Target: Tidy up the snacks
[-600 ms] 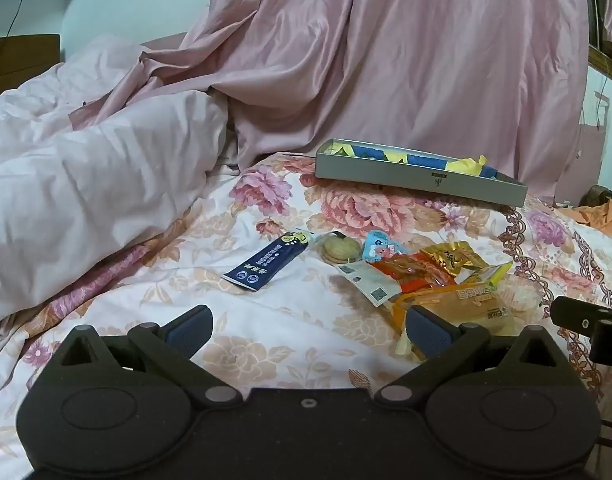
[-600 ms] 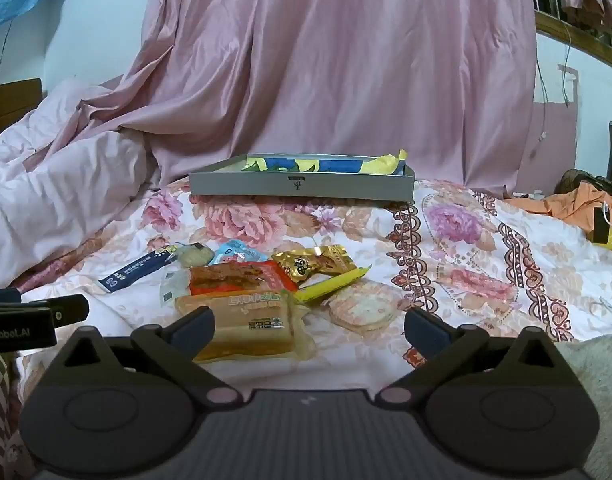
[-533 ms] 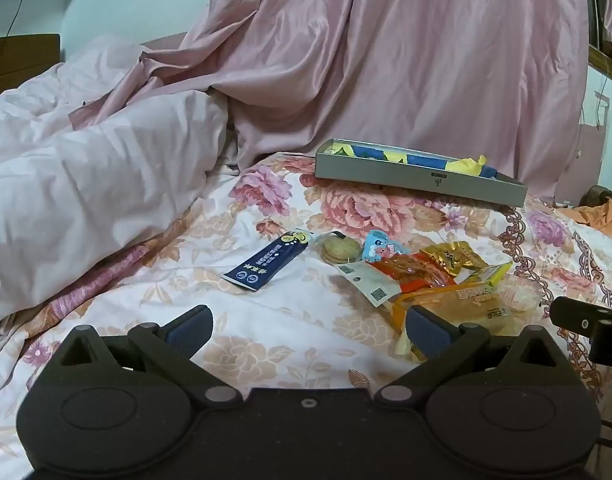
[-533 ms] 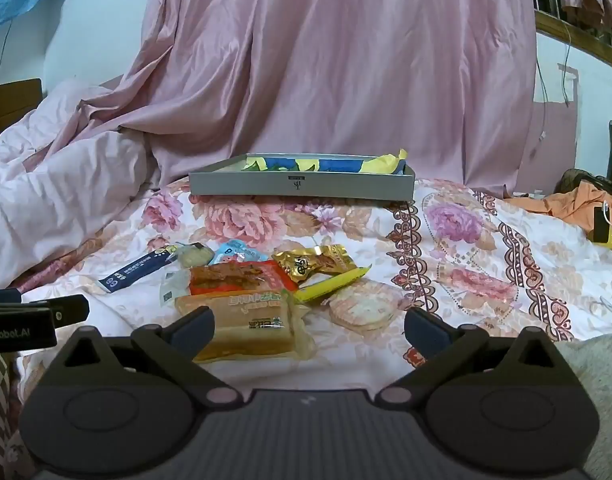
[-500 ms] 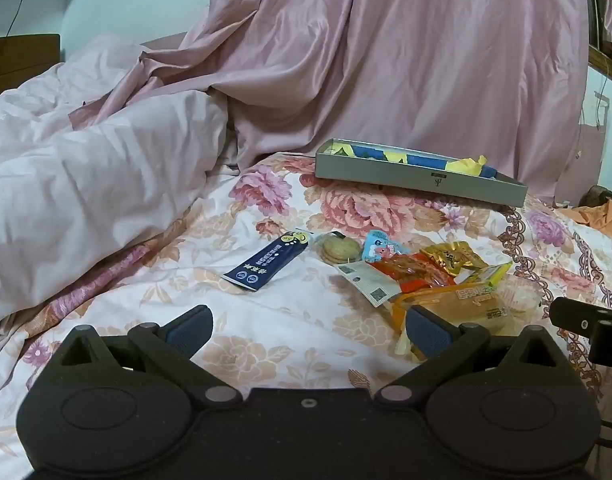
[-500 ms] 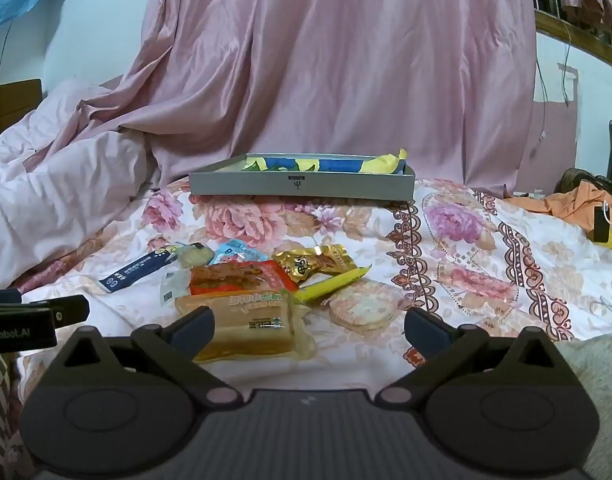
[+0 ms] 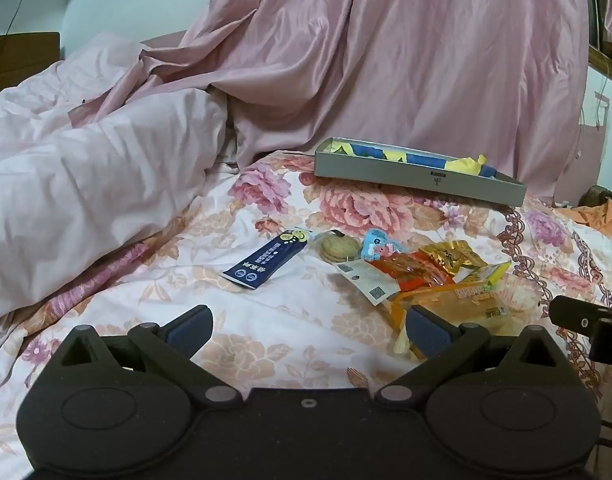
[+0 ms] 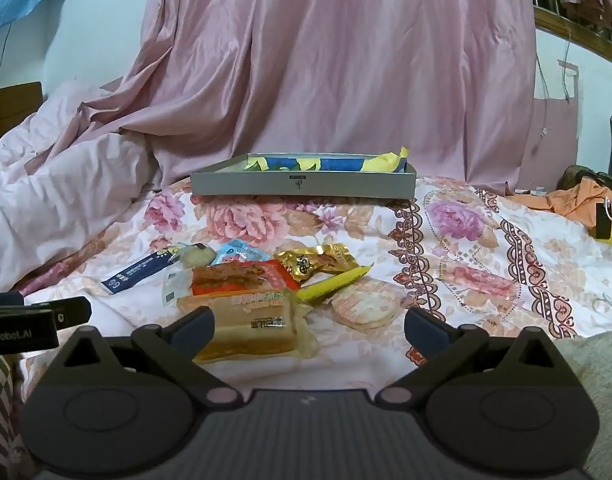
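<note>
Several snacks lie in a heap on the floral bedsheet (image 7: 265,320): a dark blue stick pack (image 7: 265,261) (image 8: 139,271), a round biscuit pack (image 7: 338,247), a light blue packet (image 8: 239,255), a red-orange packet (image 8: 241,276), a gold packet (image 8: 316,262), a yellow stick (image 8: 334,280), a bread pack (image 8: 251,322) and a round pink-striped rice cracker (image 8: 364,306). A grey tray (image 8: 301,184) (image 7: 418,178) holding blue and yellow wrappers sits behind them. My left gripper (image 7: 308,326) is open and empty, in front of the heap. My right gripper (image 8: 310,326) is open and empty, just before the bread pack.
A pink duvet (image 7: 85,176) is piled at the left. A pink curtain (image 8: 338,72) hangs behind the tray. Orange cloth (image 8: 578,200) lies at the far right. A grey blanket (image 8: 602,380) is at the right gripper's lower right.
</note>
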The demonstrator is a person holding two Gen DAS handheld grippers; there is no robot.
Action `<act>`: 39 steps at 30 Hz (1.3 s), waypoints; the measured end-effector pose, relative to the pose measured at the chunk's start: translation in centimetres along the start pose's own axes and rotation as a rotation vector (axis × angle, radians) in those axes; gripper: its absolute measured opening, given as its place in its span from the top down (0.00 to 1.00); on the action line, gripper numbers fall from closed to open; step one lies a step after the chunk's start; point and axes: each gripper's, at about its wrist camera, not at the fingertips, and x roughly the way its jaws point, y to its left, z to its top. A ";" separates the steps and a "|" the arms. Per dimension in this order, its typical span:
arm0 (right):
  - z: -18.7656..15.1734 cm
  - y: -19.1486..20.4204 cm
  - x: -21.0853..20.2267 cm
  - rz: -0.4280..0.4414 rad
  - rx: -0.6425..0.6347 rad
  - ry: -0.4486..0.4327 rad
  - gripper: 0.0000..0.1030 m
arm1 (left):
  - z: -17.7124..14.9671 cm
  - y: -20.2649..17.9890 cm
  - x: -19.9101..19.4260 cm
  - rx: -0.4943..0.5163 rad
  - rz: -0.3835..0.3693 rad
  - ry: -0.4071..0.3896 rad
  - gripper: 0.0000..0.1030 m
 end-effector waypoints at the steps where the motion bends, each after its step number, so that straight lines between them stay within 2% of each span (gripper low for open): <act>1: 0.0 0.0 0.0 0.001 0.001 0.000 0.00 | 0.0 0.0 0.0 0.000 0.000 0.000 0.01; 39: 0.0 -0.1 0.0 0.008 0.007 0.004 0.00 | 0.0 0.0 0.0 -0.002 -0.001 0.003 0.01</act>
